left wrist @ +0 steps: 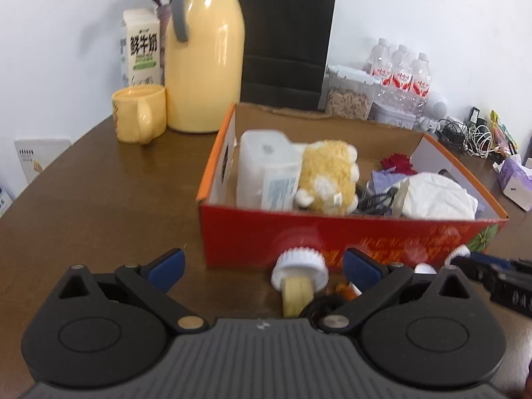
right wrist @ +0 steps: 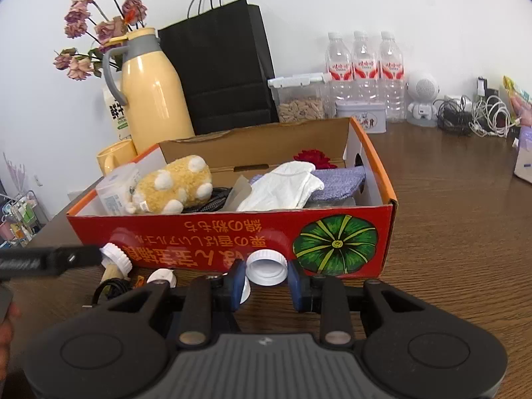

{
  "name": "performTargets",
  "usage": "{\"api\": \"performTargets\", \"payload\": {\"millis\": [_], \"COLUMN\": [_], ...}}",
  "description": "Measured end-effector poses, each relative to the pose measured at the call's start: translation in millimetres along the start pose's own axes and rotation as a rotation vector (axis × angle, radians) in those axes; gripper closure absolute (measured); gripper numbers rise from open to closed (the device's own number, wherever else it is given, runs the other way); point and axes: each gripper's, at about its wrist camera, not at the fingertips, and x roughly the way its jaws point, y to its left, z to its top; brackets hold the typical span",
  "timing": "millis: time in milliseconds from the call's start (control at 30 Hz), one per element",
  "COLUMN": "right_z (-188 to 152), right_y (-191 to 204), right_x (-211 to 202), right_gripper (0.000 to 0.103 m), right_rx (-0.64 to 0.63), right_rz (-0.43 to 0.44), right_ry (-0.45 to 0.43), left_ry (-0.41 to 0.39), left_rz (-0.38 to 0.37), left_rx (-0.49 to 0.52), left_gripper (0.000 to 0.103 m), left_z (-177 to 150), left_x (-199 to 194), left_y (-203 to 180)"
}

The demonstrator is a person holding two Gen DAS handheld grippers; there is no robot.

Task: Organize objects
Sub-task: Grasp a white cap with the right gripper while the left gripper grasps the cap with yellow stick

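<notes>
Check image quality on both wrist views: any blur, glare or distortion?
Left wrist view: motion blur softens the red cardboard box and the white ribbed bottle cap; window glare on the pale yellow thermos jug. Right wrist view: sharper, print on the box legible; glare streak on the jug; fisheye bends the brown wooden table; dark vignette in the corners of both.

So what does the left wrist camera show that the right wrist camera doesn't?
Only the left wrist view shows the left gripper with its jaws wide apart, a white-capped bottle lying between them, untouched. Only the right wrist view shows the right gripper with its blue pads against a white cap, and the pumpkin picture on the box front. Both show the red box, the plush toy inside it, and the yellow jug behind.
</notes>
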Motion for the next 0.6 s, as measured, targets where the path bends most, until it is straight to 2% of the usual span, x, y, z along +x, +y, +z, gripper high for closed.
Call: {"api": "performTargets", "payload": {"millis": [233,367,400,433,467,500,600], "right_z": [-2.9,-2.9,-3.1,-3.3,-3.5,-3.8,-4.1], "right_y": [6.3,6.9,7.1,7.3,7.4,7.4,7.7], "right_x": [-3.7,-5.0,-5.2,-5.3,-5.4,-5.8,-6.5], "right_gripper": [0.076,0.076,0.076,0.076,0.076,0.076,0.076], "right_rx": [-0.036,-0.04,-0.04,-0.04,-0.041,-0.042,-0.044], "right_rz": [0.009,0.012,0.012,0.012,0.012,0.013,0.014], "right_ry": [-0.023,-0.031,-0.032,-0.032,-0.032,-0.032,-0.035], "left_ry": [-0.015,0.008,0.017,0.025,0.028,0.034,0.002], "left_rz": [-0.001,-0.009,-0.016,-0.022,-0.032,-0.045,-0.062], "left_rx": [0.018,0.0,-0.003,-0.003,0.0,-0.003,-0.006], "left_gripper": [0.002,0.027,0.03,0.038,0.058,0.061,0.062], "left_z": [-1.0,-3.3,-4.2,-4.7,-5.3,-6.6,-10.8], "left_x": [7.8,13.3,14.5,15.7,16.0,15.8,9.4], "left_y": [-12.8,-10.6,-10.2,-9.9,-9.9,-8.9,-7.3]}}
